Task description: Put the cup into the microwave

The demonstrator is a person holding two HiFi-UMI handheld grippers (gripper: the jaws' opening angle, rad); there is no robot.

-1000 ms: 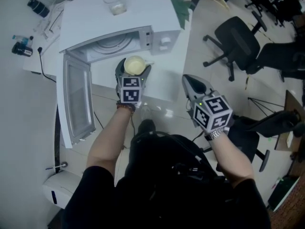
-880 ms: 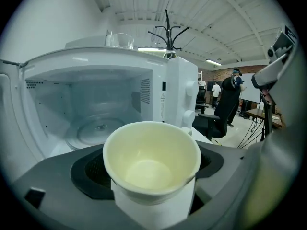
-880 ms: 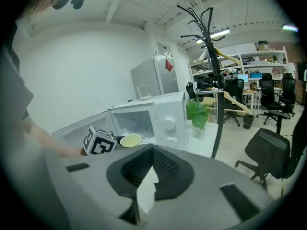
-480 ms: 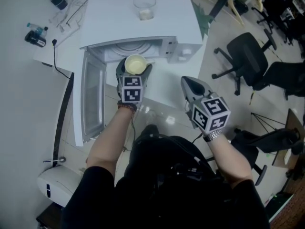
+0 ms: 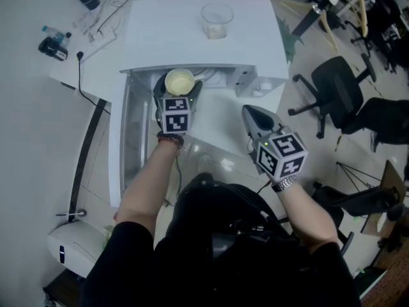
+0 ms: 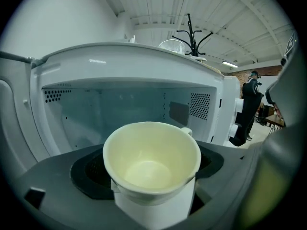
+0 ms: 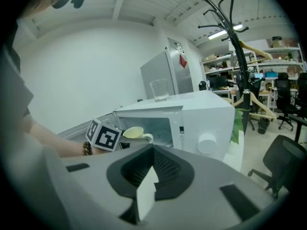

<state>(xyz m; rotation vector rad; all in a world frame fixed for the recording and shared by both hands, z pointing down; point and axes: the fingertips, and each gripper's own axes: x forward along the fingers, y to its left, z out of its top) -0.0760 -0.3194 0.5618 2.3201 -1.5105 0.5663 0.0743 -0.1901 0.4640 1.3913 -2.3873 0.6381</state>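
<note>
A pale yellow cup with a handle is held upright in my left gripper, which is shut on it. The cup sits right at the mouth of the open white microwave, its cavity straight ahead and empty. In the right gripper view the cup hangs just in front of the microwave opening. My right gripper is shut and empty, hovering in front of the microwave's control side.
The microwave door stands swung open to the left. A clear glass rests on top of the microwave. Cables and small items lie at the table's far left. Office chairs and a coat rack stand to the right.
My left gripper has carried the cup forward, from in front of the microwave to its opening. My right gripper has moved forward alongside, still shut.
</note>
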